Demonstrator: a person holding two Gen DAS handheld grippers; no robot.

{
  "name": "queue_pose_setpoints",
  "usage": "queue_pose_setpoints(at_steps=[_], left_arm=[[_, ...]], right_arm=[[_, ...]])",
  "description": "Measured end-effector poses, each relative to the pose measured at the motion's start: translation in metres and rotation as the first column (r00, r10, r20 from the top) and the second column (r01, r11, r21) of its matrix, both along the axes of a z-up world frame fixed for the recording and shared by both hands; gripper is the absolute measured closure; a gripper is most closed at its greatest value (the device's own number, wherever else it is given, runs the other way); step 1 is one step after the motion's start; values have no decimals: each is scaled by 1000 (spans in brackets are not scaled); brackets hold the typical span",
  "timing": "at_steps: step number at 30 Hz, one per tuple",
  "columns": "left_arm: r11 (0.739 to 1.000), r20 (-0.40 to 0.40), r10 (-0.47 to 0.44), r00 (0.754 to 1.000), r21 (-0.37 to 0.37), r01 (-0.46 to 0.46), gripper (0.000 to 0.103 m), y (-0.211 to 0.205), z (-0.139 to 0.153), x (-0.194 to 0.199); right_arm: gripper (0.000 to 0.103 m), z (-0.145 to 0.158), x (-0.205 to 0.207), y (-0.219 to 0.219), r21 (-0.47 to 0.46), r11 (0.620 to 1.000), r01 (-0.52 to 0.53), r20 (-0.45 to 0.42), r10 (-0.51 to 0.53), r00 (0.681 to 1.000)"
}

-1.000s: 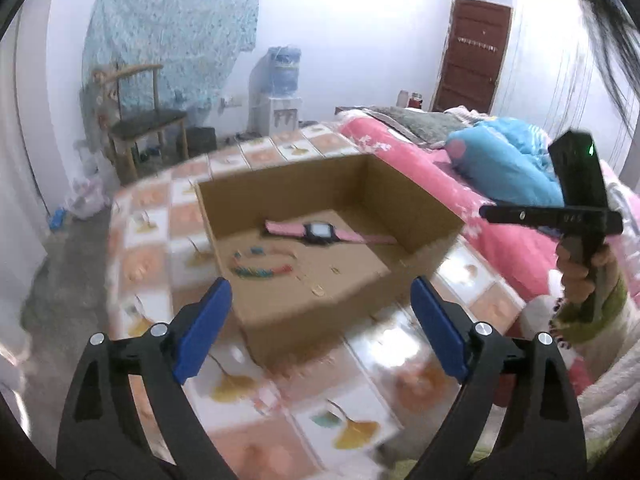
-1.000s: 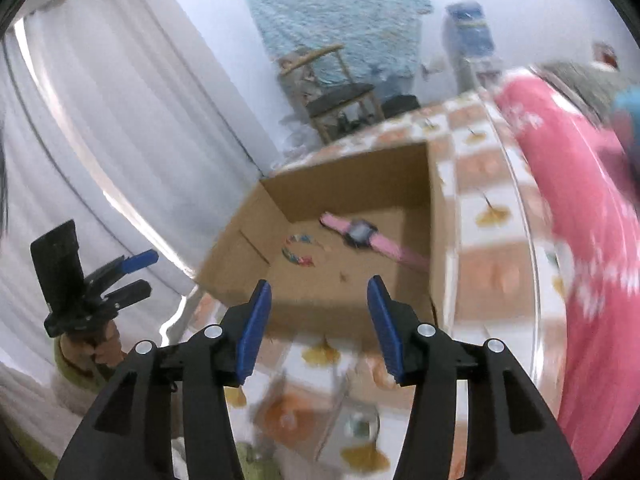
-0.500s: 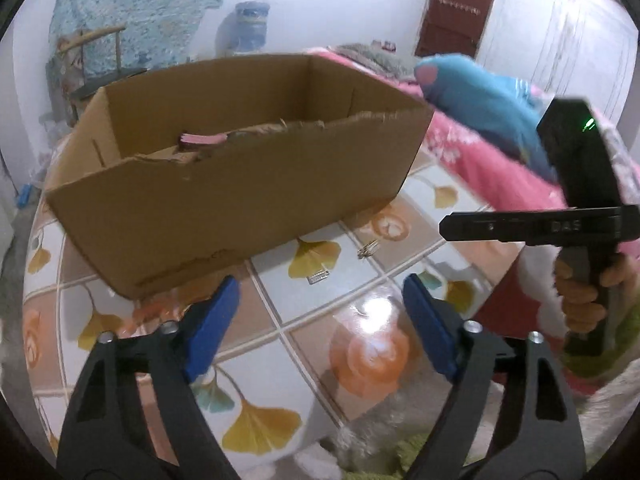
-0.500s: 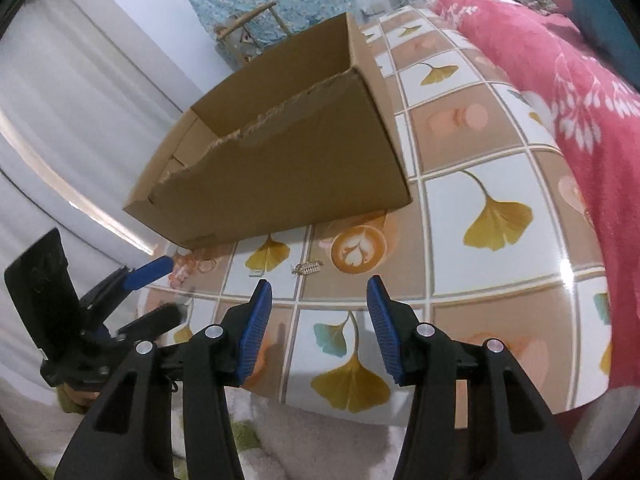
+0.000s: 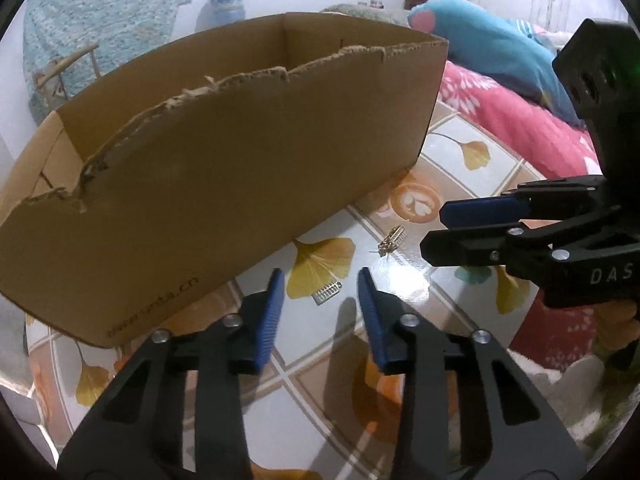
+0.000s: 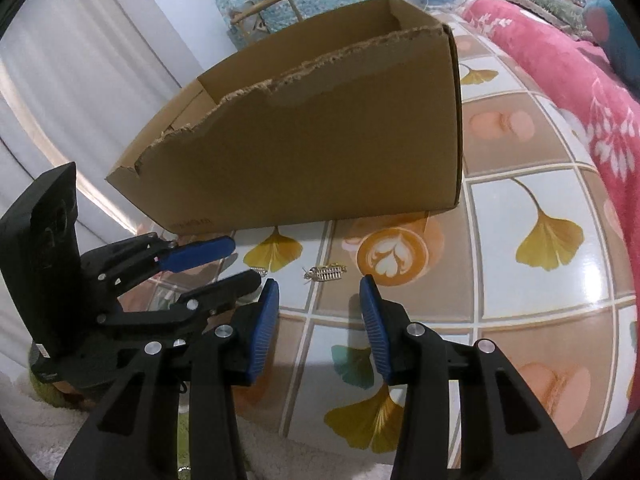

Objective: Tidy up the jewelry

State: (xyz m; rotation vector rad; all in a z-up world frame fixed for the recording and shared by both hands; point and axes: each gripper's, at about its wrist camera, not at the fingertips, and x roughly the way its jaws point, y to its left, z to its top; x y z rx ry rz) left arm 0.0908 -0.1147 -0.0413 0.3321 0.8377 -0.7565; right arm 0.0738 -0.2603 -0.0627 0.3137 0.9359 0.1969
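A small silver comb-shaped clip lies on the tiled table in front of the cardboard box. My left gripper hangs low over it. Its jaws are closing, with the clip between the tips and the pads clear of it. A gold ornament lies a little to the right, just beyond the tips of my right gripper. Those jaws are also closing slowly and hold nothing. The right wrist view shows the left gripper around the silver clip. The left wrist view shows the gold ornament and the right gripper.
The box has a torn front wall and its inside is hidden. The table has ginkgo-leaf and coffee-cup tiles. A bed with a pink blanket runs along the right, with a blue plush on it. A chair stands behind.
Both grippers have dropped from above the box to the table in front of it, so the box's contents are hidden. The left jaws have narrowed a lot, the right ones slightly.
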Motion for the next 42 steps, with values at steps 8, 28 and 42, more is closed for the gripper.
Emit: queue_pose_setpoints(at_steps=[8, 28, 42], left_arm=[[993, -13, -109, 994, 32, 109, 76, -5, -7, 2], [998, -145, -67, 987, -6, 67, 81, 10, 3, 3], [996, -82, -31, 996, 79, 38, 98, -7, -1, -2]], right_arm=[[62, -5, 2, -5, 11, 1000, -3, -12, 3, 1000], [62, -8, 3, -8, 23, 1000, 11, -20, -11, 1000], [62, -4, -2, -11, 15, 1000, 18, -4, -18, 1000]])
